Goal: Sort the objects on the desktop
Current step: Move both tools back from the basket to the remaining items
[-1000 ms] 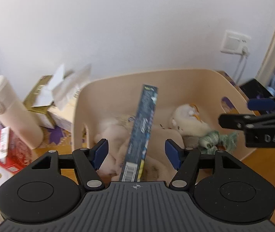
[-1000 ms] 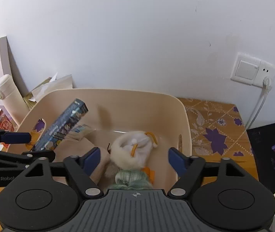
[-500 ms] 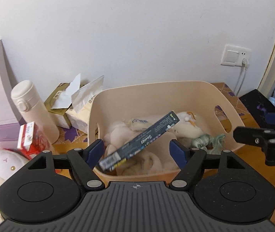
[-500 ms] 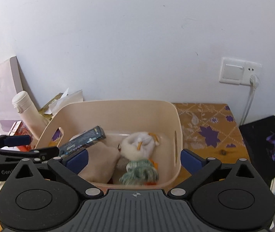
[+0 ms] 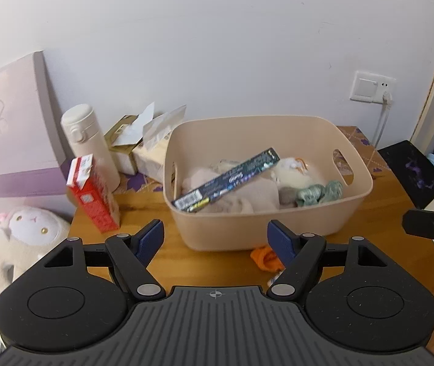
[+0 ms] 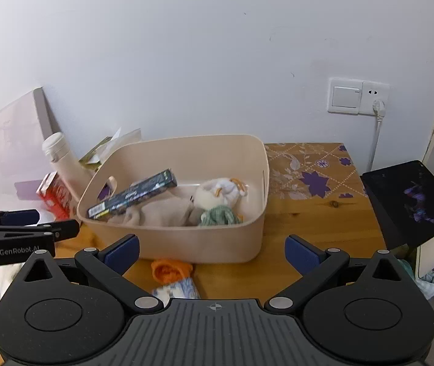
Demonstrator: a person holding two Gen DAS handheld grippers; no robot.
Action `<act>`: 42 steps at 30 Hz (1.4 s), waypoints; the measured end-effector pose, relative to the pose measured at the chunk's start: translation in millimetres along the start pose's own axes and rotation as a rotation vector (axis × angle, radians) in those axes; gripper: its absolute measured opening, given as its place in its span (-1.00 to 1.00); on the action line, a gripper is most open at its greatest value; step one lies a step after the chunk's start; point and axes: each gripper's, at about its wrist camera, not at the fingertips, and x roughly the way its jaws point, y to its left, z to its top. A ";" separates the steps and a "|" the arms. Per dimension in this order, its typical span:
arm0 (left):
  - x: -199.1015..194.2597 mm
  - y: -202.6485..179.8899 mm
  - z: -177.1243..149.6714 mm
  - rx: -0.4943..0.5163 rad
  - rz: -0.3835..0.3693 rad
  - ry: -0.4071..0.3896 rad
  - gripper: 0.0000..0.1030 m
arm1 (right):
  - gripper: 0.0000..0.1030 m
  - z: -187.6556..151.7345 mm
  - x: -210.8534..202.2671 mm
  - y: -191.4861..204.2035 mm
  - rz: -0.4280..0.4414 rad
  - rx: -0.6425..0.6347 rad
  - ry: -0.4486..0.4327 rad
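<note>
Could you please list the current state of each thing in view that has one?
left gripper: open, empty.
right gripper: open, empty.
beige bin: upright, holding soft toys.
dark long box: lying tilted on the toys in the bin.
white flask: upright, lid closed.
red carton: standing, leaning slightly.
tissue box: open, tissue sticking out.
wall plug: plugged in.
orange item: lying on the desk before the bin.

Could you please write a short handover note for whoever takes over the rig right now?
Left gripper: open, empty, hovering in front of the bin.
Right gripper: open, empty, also in front of the bin.
Done: dark box lies on the plush toys in the bin.
Left: orange toy on the table before the bin; red carton, bottle and tissues to the bin's left.
</note>
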 end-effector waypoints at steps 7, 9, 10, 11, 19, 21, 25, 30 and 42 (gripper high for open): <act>-26.2 1.0 -30.0 -0.005 0.028 0.012 0.48 | 1.00 -27.4 -23.9 -7.3 0.009 0.000 0.016; -29.5 1.4 -38.8 -0.007 0.035 0.023 0.48 | 1.00 -34.0 -29.2 -9.9 0.006 0.001 0.020; -31.7 1.5 -43.1 -0.008 0.037 0.030 0.48 | 1.00 -38.6 -32.2 -11.8 0.004 0.006 0.021; -33.5 1.8 -47.9 -0.010 0.037 0.037 0.48 | 1.00 -42.2 -34.7 -13.5 0.003 0.012 0.022; -41.3 1.9 -80.7 0.014 0.043 0.080 0.48 | 1.00 -76.3 -43.8 -26.5 0.001 0.043 0.061; -40.4 3.2 -88.0 0.013 0.042 0.097 0.48 | 1.00 -83.7 -44.5 -27.9 -0.003 0.042 0.070; -36.4 3.7 -104.6 0.033 0.029 0.139 0.48 | 1.00 -96.7 -42.9 -30.8 -0.007 0.051 0.091; -29.3 0.0 -123.2 0.098 0.036 0.179 0.48 | 1.00 -110.3 -35.6 -30.8 -0.016 0.060 0.124; 0.2 10.1 -136.5 0.065 -0.014 0.270 0.48 | 1.00 -137.2 1.3 -14.6 -0.028 0.035 0.218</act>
